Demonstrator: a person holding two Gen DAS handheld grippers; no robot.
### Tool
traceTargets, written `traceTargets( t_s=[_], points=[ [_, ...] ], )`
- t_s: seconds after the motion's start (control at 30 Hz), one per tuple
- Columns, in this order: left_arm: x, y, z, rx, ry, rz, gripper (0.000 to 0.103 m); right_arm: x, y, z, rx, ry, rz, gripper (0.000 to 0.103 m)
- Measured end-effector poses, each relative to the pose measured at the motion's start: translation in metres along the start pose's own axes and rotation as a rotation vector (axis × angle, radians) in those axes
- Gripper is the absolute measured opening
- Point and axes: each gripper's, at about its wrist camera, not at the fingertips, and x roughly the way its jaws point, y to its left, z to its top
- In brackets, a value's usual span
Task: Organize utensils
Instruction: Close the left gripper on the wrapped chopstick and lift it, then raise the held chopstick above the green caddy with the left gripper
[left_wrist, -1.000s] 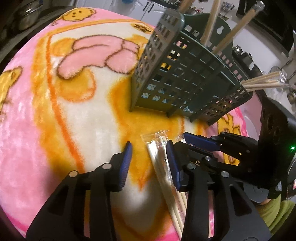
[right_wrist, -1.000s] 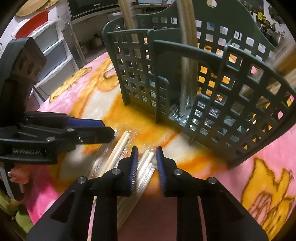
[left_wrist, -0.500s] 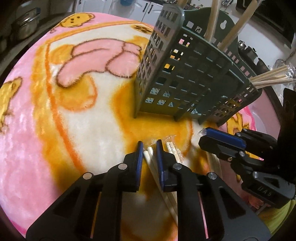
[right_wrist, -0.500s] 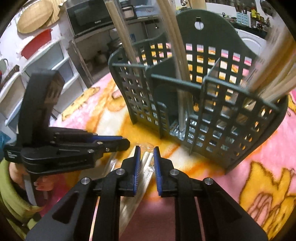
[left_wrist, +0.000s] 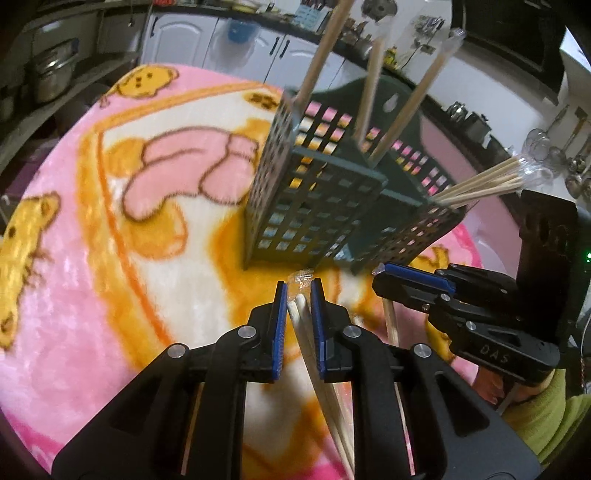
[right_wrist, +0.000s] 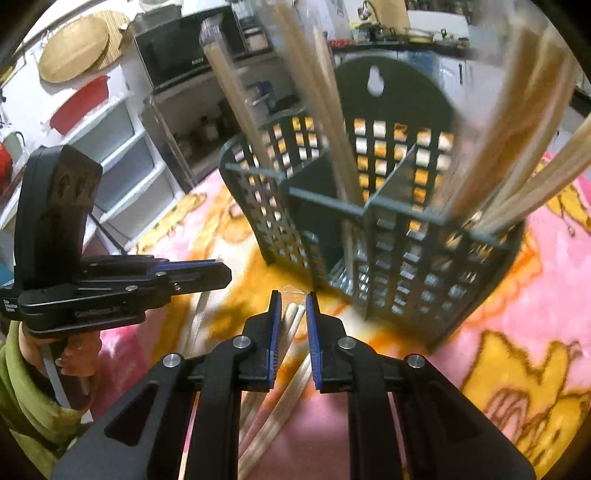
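A dark green slotted utensil basket (left_wrist: 325, 206) (right_wrist: 391, 258) stands on the pink and orange blanket (left_wrist: 110, 258), with several wrapped wooden chopsticks (left_wrist: 484, 181) upright in its compartments. My left gripper (left_wrist: 299, 295) is shut on a plastic-wrapped chopstick pair (left_wrist: 300, 314), held above the blanket just in front of the basket. To its right, my right gripper (right_wrist: 293, 304) is shut on another wrapped chopstick pair (right_wrist: 291, 321), also short of the basket's front wall. Each gripper shows in the other's view: the right gripper (left_wrist: 384, 275), the left gripper (right_wrist: 218, 273).
More wrapped chopsticks (right_wrist: 258, 406) lie on the blanket (right_wrist: 517, 332) under the grippers. A person's green sleeve (right_wrist: 22, 398) is at the near edge. Shelves, drawers and a microwave (right_wrist: 184, 51) stand beyond the table; cabinets and hanging ladles (left_wrist: 569, 147) lie behind it.
My left jaws closed onto a wrapped chopstick pair. Both grippers then rose off the blanket with their pairs, and the basket's open top came more into view.
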Motion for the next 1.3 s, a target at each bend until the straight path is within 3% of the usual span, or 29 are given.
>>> traceTargets(
  t_s=[0.57, 1.3],
  points=[
    [-0.049, -0.04, 0.021, 0.064, -0.144, -0.06, 0.007, -0.078, 0.018, 0.009, 0.019, -0.245, 0.069, 0.006],
    [-0.08, -0.079, 0.038, 0.163, -0.251, -0.094, 0.007, -0.132, 0.029, 0.01, -0.011, -0.42, -0.013, 0.006]
  ],
)
